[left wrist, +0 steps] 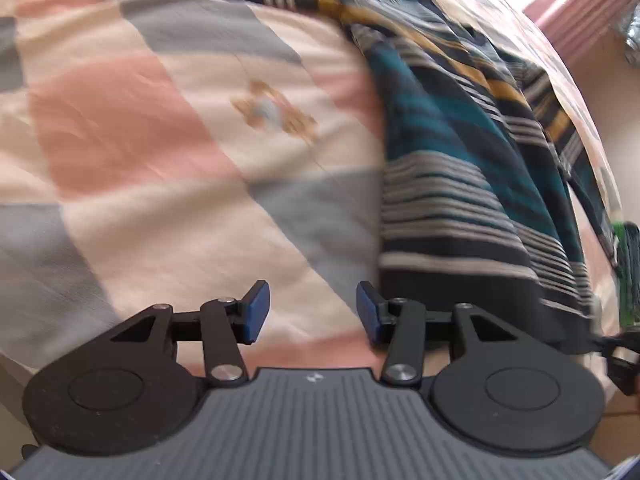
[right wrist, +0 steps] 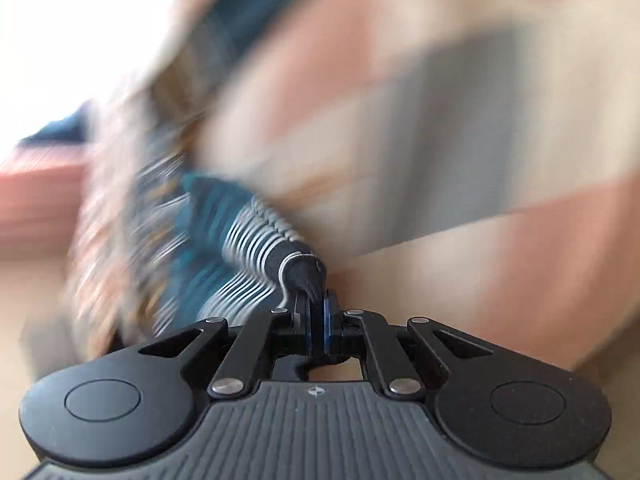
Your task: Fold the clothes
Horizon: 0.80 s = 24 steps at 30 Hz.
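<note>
A striped garment (left wrist: 460, 168) in navy, teal, white and mustard lies along the right side of the bed in the left wrist view. My left gripper (left wrist: 313, 312) hovers over the bedspread just left of the garment's dark hem, jaws apart, nothing between the blue pads (left wrist: 256, 310). In the blurred right wrist view my right gripper (right wrist: 316, 312) is shut on a bunched dark edge of the striped garment (right wrist: 256, 240), which trails away to the upper left.
The bedspread (left wrist: 160, 140) has pink, cream and grey blocks with a small printed figure (left wrist: 272, 112). A pink striped surface (left wrist: 580, 12) shows beyond the bed at the upper right. A green and black object (left wrist: 628, 272) sits at the right edge.
</note>
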{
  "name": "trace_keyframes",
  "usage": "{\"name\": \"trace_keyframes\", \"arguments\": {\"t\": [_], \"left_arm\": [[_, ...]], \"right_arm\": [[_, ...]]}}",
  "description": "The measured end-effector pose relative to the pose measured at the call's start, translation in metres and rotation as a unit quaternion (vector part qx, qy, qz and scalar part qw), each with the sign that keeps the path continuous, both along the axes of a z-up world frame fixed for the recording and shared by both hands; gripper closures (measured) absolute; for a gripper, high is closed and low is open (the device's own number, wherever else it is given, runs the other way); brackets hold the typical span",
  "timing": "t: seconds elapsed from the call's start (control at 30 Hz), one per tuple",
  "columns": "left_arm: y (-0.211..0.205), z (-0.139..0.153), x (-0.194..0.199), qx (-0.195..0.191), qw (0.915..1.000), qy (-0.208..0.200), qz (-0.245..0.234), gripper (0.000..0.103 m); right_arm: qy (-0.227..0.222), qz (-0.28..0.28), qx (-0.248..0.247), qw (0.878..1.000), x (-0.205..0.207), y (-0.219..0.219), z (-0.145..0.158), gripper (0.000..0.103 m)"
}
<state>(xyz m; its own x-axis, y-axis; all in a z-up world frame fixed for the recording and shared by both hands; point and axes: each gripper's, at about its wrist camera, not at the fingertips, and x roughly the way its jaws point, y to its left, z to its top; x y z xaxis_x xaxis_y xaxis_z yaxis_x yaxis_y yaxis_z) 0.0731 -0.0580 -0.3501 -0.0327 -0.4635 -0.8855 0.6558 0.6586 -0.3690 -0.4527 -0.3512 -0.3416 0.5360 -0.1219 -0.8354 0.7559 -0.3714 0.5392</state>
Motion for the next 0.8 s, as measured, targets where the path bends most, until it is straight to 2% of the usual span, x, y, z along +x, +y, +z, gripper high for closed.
{"name": "trace_keyframes", "arguments": {"t": [0.03,0.07,0.1,0.13,0.2,0.23,0.3,0.33,0.37,0.4,0.43,0.47,0.53,0.57,0.6,0.67,0.7,0.73,0.77,0.8], "left_arm": [[0.001,-0.005,0.000,-0.009,0.9997,0.016,0.015,0.060],[0.003,-0.011,0.002,-0.019,0.9987,0.034,0.034,0.060],[0.003,-0.017,0.004,-0.031,0.9966,0.055,0.052,0.060],[0.004,-0.024,0.007,-0.044,0.9935,0.078,0.070,0.060],[0.000,-0.033,0.008,-0.067,0.9882,0.105,0.090,0.059],[-0.003,-0.037,0.007,-0.079,0.9862,0.116,0.088,0.058],[-0.011,-0.050,0.007,-0.101,0.9792,0.155,0.084,0.057],[-0.015,-0.057,0.005,-0.111,0.9736,0.178,0.090,0.058],[-0.017,-0.065,0.004,-0.119,0.9673,0.199,0.102,0.060],[-0.019,-0.073,0.003,-0.122,0.9616,0.217,0.116,0.067],[-0.020,-0.079,0.003,-0.123,0.9557,0.233,0.131,0.082],[-0.020,-0.076,0.003,-0.124,0.9552,0.231,0.137,0.088],[-0.019,-0.063,0.001,-0.125,0.9573,0.216,0.145,0.094],[-0.017,-0.044,0.000,-0.127,0.9643,0.189,0.135,0.094],[-0.012,-0.019,-0.001,-0.136,0.9699,0.160,0.123,0.094],[0.006,0.046,-0.001,-0.154,0.9778,0.097,0.103,0.095],[0.013,0.079,-0.003,-0.154,0.9831,0.048,0.086,0.101],[0.015,0.103,-0.009,-0.134,0.9891,-0.018,0.057,0.102],[0.016,0.125,-0.015,-0.108,0.9899,-0.088,0.025,0.103],[0.016,0.147,-0.022,-0.082,0.9842,-0.157,-0.008,0.103]], "right_arm": [[0.037,0.012,0.002,0.999,0.000,-0.004,-0.009,0.101],[0.049,0.023,-0.001,0.999,0.004,-0.006,-0.014,0.101],[0.047,0.031,-0.003,0.998,0.008,-0.006,-0.015,0.100],[0.050,0.043,-0.013,0.998,0.013,-0.005,-0.012,0.090],[0.061,0.071,-0.038,0.995,0.023,-0.003,-0.002,0.085],[0.065,0.084,-0.048,0.993,0.026,-0.002,0.002,0.068],[0.060,0.081,-0.063,0.993,0.020,0.005,0.006,0.045],[0.055,0.073,-0.070,0.993,0.018,0.008,0.007,0.043],[0.050,0.064,-0.076,0.994,0.014,0.009,0.008,0.043],[0.046,0.059,-0.080,0.994,0.012,0.009,0.006,0.043],[0.043,0.053,-0.084,0.994,0.010,0.009,0.004,0.041],[0.036,0.052,-0.086,0.994,0.010,0.009,0.000,0.040],[0.015,0.058,-0.084,0.995,0.019,0.002,-0.011,0.041],[0.005,0.070,-0.082,0.994,0.030,0.000,-0.018,0.052],[0.003,0.089,-0.081,0.993,0.038,-0.001,-0.017,0.090],[0.004,0.130,-0.079,0.988,0.053,-0.002,-0.011,0.093],[-0.005,0.142,-0.081,0.987,0.054,0.000,-0.004,0.094],[-0.016,0.151,-0.083,0.985,0.054,0.002,0.005,0.094],[-0.026,0.153,-0.080,0.985,0.051,0.005,0.012,0.095],[-0.024,0.154,-0.078,0.985,0.048,0.008,0.017,0.095]]}}
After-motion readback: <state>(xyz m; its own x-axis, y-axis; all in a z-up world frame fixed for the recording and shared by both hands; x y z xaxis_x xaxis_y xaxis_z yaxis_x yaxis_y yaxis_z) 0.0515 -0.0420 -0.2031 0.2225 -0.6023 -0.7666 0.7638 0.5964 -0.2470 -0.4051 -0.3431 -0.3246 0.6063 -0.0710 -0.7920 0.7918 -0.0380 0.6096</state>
